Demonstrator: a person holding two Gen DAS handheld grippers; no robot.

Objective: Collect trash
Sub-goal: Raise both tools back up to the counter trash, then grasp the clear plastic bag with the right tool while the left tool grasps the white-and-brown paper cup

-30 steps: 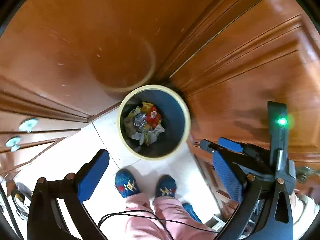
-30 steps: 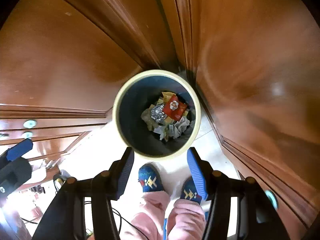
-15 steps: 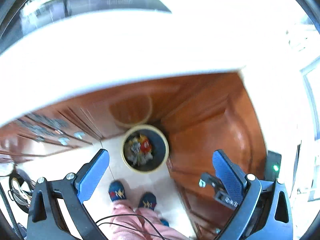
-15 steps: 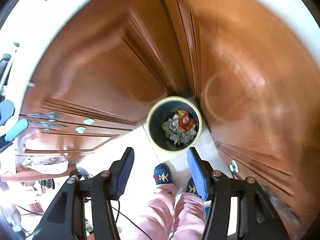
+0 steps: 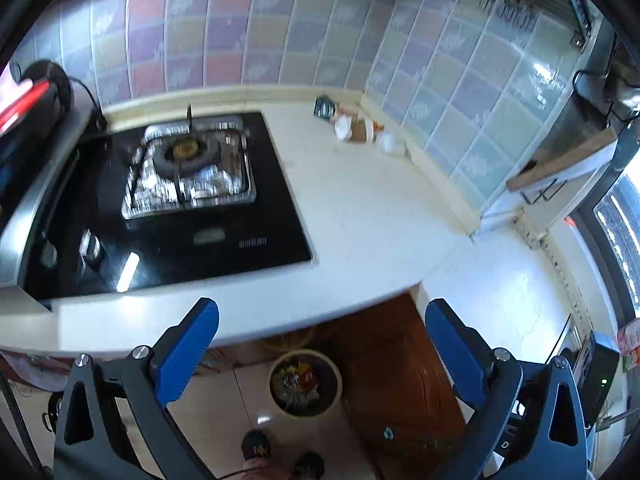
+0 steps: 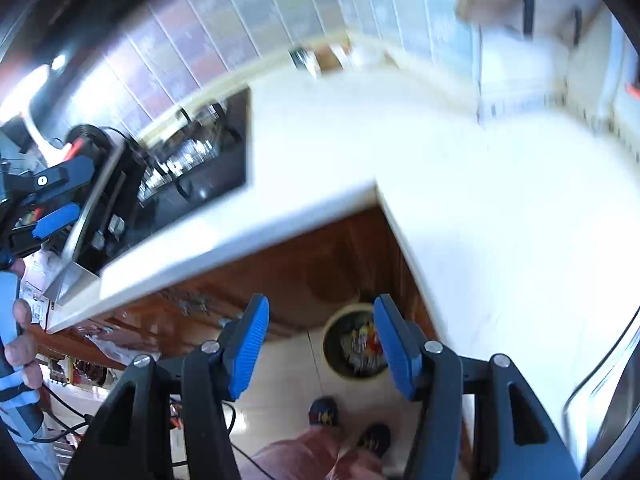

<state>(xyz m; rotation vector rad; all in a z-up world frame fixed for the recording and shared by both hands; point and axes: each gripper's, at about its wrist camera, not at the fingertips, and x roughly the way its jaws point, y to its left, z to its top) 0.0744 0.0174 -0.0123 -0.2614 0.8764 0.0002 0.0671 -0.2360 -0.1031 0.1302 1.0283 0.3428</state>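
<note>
A round cream-rimmed bin (image 5: 305, 383) holding wrappers stands on the floor in the cabinet corner; it also shows in the right wrist view (image 6: 352, 344). Several pieces of trash (image 5: 356, 128), a dark packet, a brown wrapper and white crumpled paper, lie in the far corner of the white countertop (image 5: 360, 208); they show blurred in the right wrist view (image 6: 324, 56). My left gripper (image 5: 322, 340) is open and empty, above the counter's front edge. My right gripper (image 6: 320, 336) is open and empty, above the bin.
A black gas hob (image 5: 168, 200) with a foil-lined burner fills the counter's left part. Tiled walls (image 5: 440, 80) back the corner. Wooden cabinet doors (image 5: 392, 360) flank the bin. The person's feet (image 6: 348, 424) stand before it.
Both grippers have risen from low over the bin to above counter height. The countertop, hob and the trash in its far corner have come into view. Both stay open.
</note>
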